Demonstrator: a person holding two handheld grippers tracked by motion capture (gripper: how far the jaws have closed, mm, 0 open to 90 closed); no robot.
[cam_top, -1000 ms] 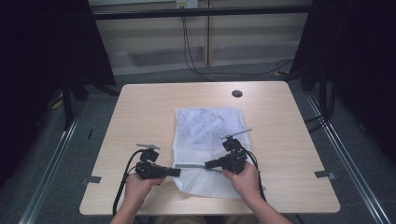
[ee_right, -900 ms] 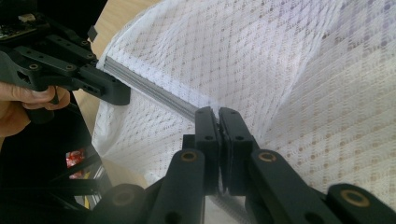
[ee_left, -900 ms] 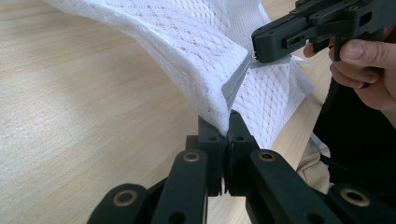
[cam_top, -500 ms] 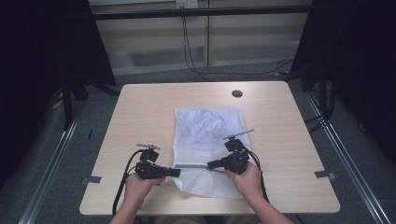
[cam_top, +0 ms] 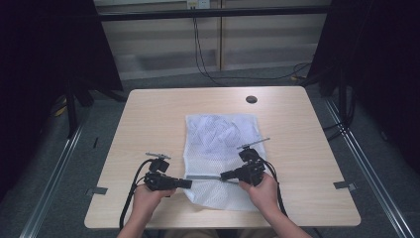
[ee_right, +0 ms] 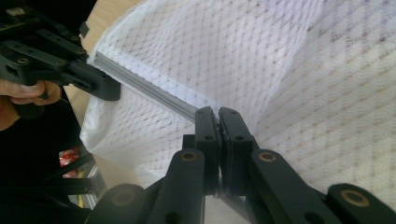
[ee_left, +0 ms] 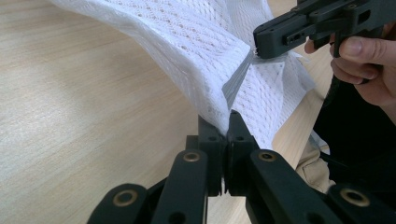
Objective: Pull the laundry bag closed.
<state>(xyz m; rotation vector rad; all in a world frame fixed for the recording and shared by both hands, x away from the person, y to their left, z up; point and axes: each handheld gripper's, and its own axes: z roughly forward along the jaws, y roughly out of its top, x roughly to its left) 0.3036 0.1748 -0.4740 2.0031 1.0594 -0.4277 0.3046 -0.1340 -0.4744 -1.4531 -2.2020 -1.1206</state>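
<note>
A light wooden table (cam_top: 148,114) is seen from above, with a person's two forearms reaching in from the near edge. On the table lies a white mesh laundry bag (cam_top: 220,134), flat and roughly rectangular, placed a little right of the table's middle and reaching close to the near edge. Something pale with a faint pattern shows through the mesh in the bag's far half. A grey zipper strip (cam_top: 205,177) runs across the bag near its front end.

The left gripper (cam_top: 185,184) is held level in the person's left hand (cam_top: 143,196), pointing toward the bag's left edge. In the left gripper view its two black jaws are pressed together on the left end of the zipper strip, with the mesh rising and folding away above them.

The right gripper (cam_top: 224,175) is held in the right hand (cam_top: 262,191), resting over the bag and pointing left toward the other gripper. In the right gripper view its jaws are closed tight on the zipper strip, which stretches away from them to the left gripper (ee_right: 105,91). The strip is held taut between the two tools.

A small dark round hole (cam_top: 251,99) sits in the tabletop near the far edge, well apart from the bag. Black cables trail from both grippers back over the near edge.
</note>
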